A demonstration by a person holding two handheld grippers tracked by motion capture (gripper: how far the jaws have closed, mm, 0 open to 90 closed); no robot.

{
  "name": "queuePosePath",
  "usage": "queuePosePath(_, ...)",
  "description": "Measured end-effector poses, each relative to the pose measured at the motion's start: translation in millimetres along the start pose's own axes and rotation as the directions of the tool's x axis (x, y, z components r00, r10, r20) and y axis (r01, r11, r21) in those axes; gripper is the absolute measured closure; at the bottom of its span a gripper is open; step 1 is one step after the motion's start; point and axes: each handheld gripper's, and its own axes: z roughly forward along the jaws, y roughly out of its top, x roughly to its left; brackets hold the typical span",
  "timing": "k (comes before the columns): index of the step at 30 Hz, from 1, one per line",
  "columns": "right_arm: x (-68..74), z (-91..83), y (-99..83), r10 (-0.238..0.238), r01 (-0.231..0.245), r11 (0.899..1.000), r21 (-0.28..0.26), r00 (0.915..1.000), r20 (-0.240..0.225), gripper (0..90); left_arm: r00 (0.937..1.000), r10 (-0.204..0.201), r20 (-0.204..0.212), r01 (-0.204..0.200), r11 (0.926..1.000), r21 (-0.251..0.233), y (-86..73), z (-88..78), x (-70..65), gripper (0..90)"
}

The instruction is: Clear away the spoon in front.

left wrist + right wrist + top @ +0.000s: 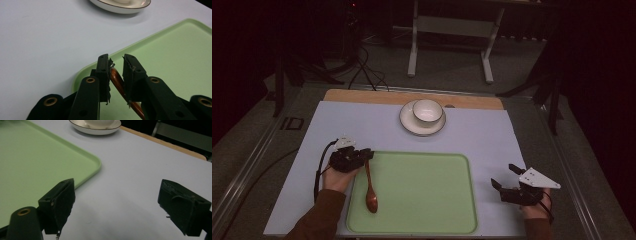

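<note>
A brown wooden spoon [370,192] lies along the left side of a light green tray [422,200], bowl end toward me. My left gripper [367,155] sits at the tray's upper left corner. In the left gripper view its narrow jaws close on the spoon handle [117,81], which runs slantwise between the gripper [116,60] tips and touches both pads. My right gripper [502,175] rests on the pale mat just right of the tray, jaws wide apart and empty. In its own view the right gripper [120,192] faces bare mat beside the tray corner [95,163].
A white bowl [427,110] stands on a white saucer [412,125] at the mat's far middle, beyond the tray; the saucer rim [120,7] shows in the left gripper view too. A wooden strip [362,95] edges the table's back. A metal stand [449,30] is on the floor behind.
</note>
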Motion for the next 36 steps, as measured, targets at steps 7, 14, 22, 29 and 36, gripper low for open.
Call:
queuePosePath(7, 0.1, 0.4, 0.0, -0.002, 0.002, 1.000, 0.003, 1.0000, -0.001, 14.2, 1.0000, 0.002, -0.002, -0.002, 0.9999, 0.017, -1.7, 1.6, 4.9, 74.9)
queuePosePath(14, 0.1, 0.4, 0.0, -0.004, 0.004, 1.000, 0.004, 1.0000, 0.001, 14.2, 0.9998, 0.017, -0.012, -0.017, 0.9992, 0.036, -2.9, 3.6, 3.8, 74.9)
queuePosePath(22, -0.4, 0.5, -0.1, -0.004, 0.004, 1.000, 0.005, 1.0000, -0.001, 14.2, 0.9995, 0.029, -0.016, -0.028, 0.9971, 0.071, -6.1, 6.6, 0.9, 71.6)
queuePosePath(29, -0.6, 0.2, -0.1, -0.004, 0.004, 1.000, 0.005, 1.0000, -0.001, 14.2, 0.9990, 0.039, -0.024, -0.036, 0.9945, 0.099, -8.2, 10.9, 0.3, 70.0)
queuePosePath(36, -0.7, 0.3, -0.1, -0.005, 0.005, 1.000, 0.006, 1.0000, -0.001, 14.2, 0.9981, 0.052, -0.033, -0.048, 0.9917, 0.119, -9.2, 15.2, -0.8, 65.4)
